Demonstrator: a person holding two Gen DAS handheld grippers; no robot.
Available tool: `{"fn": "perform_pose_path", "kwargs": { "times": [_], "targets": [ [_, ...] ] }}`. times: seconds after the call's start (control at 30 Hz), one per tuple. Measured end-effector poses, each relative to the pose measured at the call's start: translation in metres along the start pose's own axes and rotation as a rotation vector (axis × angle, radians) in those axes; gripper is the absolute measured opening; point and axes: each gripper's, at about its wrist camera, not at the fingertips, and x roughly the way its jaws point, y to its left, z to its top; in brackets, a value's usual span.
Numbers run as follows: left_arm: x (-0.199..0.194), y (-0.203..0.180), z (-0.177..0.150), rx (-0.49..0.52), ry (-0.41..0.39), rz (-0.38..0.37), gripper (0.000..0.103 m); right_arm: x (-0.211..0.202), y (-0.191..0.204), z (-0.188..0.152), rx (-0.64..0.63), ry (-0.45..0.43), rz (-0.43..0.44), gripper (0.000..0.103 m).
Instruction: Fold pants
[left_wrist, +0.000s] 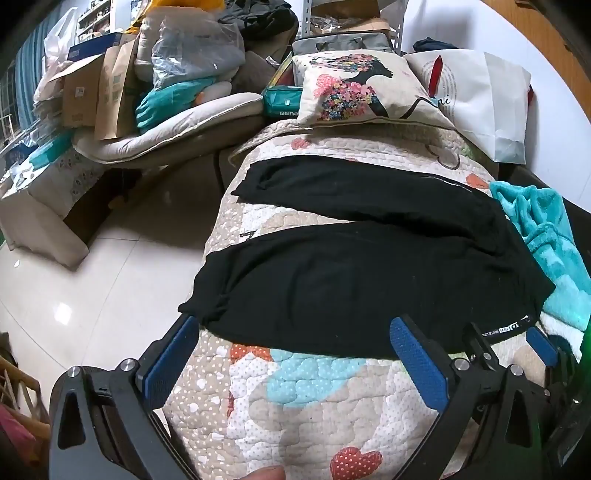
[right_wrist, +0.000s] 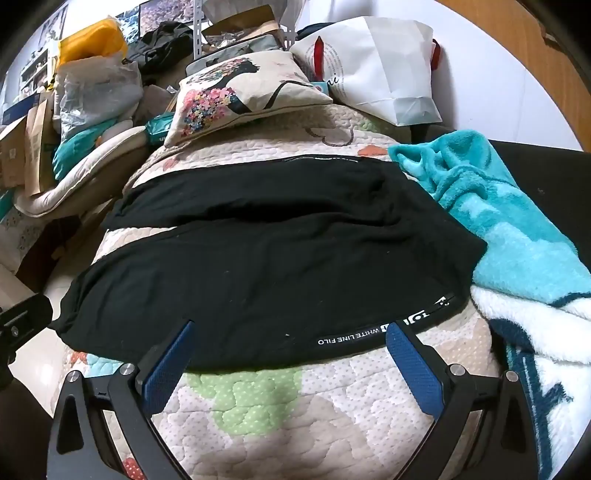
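Black pants lie spread across a quilt at mid-frame. Below them, the left gripper and right gripper gape wide, holding nothing.

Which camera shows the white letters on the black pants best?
The right wrist view: the white lettering on the black pants reads "WHITE LINE FILO" there. In the left wrist view the lettering is small and too blurry to read.

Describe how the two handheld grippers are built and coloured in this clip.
Both the left gripper and right gripper look identical: black angular linkage frames with silver round pivot bolts, and jaws faced with blue, dimple-textured pads. No cables, sleeves or markings are visible.
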Motion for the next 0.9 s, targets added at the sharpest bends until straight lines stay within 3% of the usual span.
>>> {"fn": "perform_pose_path", "kwargs": {
  "times": [0.9],
  "targets": [
    [-0.01, -0.01, -0.004, 0.037, -0.005, -0.018, 0.103, 0.003, 0.003, -0.004, -0.01, 0.023, 0.003, 0.103]
  ]
}}
